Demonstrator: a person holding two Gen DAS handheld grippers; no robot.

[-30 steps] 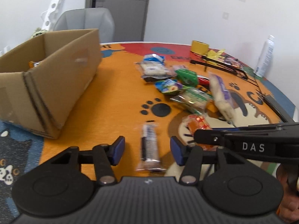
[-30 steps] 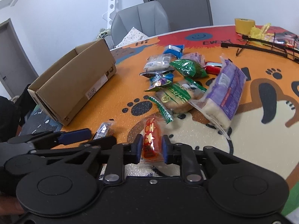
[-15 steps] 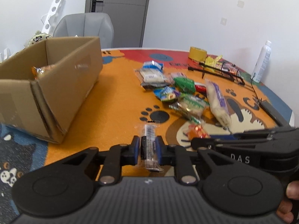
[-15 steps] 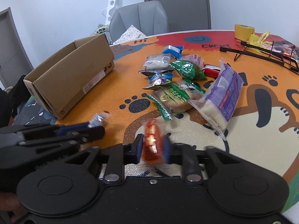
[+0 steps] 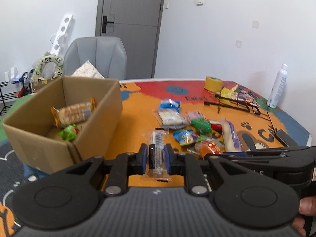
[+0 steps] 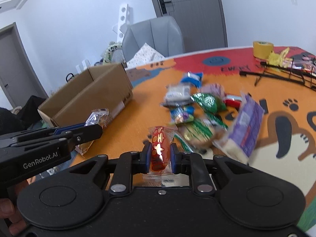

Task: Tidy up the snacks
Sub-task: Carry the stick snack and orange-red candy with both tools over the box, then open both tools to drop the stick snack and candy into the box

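The left hand-held gripper (image 5: 156, 159) is clamping a slim dark snack bar in a clear wrapper (image 5: 156, 152) between its blue pads, holding it clear of the desk (image 5: 138, 114), which is covered by an orange cartoon-print mat. The right hand-held gripper (image 6: 160, 156) is likewise pinching a small red and orange foil-wrapped snack (image 6: 159, 148) between its narrow jaws, above the mat.

To the left, an open brown cardboard box (image 5: 94, 130) is sitting on the desk, holding a clear pack of round biscuits with orange ends (image 5: 73, 113) and a small green packet (image 5: 68, 133).

Further back, a loose pile of snacks is lying on the mat: a blue and white packet (image 5: 169, 104), a green bag (image 5: 200, 124) and a long purple and white pack of bread (image 5: 231, 136). A yellow tape roll (image 5: 214, 84) is standing near the far edge, beside a black wire rack (image 5: 237, 102).
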